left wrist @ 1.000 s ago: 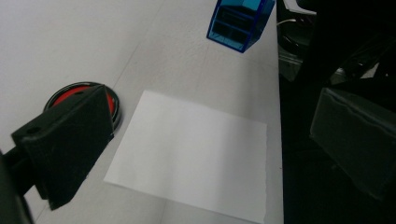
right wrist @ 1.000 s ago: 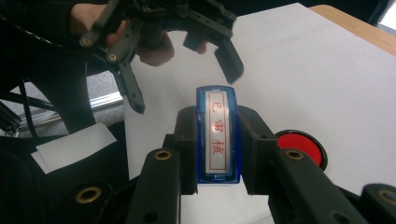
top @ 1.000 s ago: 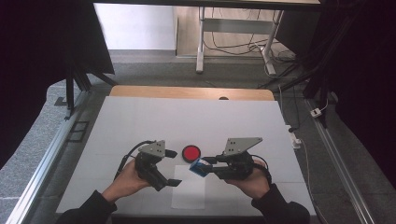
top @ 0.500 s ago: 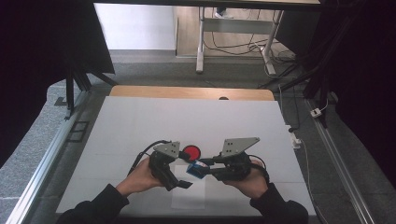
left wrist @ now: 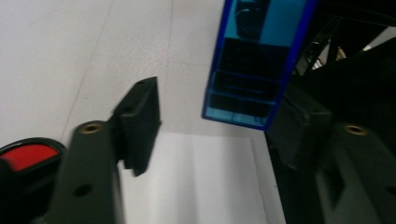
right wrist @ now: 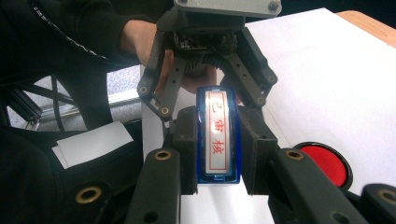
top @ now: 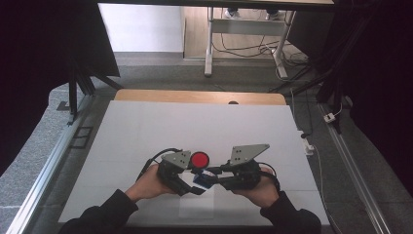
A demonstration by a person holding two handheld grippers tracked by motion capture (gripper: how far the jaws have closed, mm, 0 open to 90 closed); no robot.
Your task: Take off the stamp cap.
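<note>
— Fingers of the right gripper clamp the blue stamp, holding it up between both hands.

— And the left gripper?

— Its jaws have just been closing around the stamp's far end, not yet pressing; likely to pull a cap off.

— Surroundings?

— White table, red ink pad beside them, grey floor beyond.

The blue stamp bears a white label with three red Chinese characters, reading 已审核.
</note>
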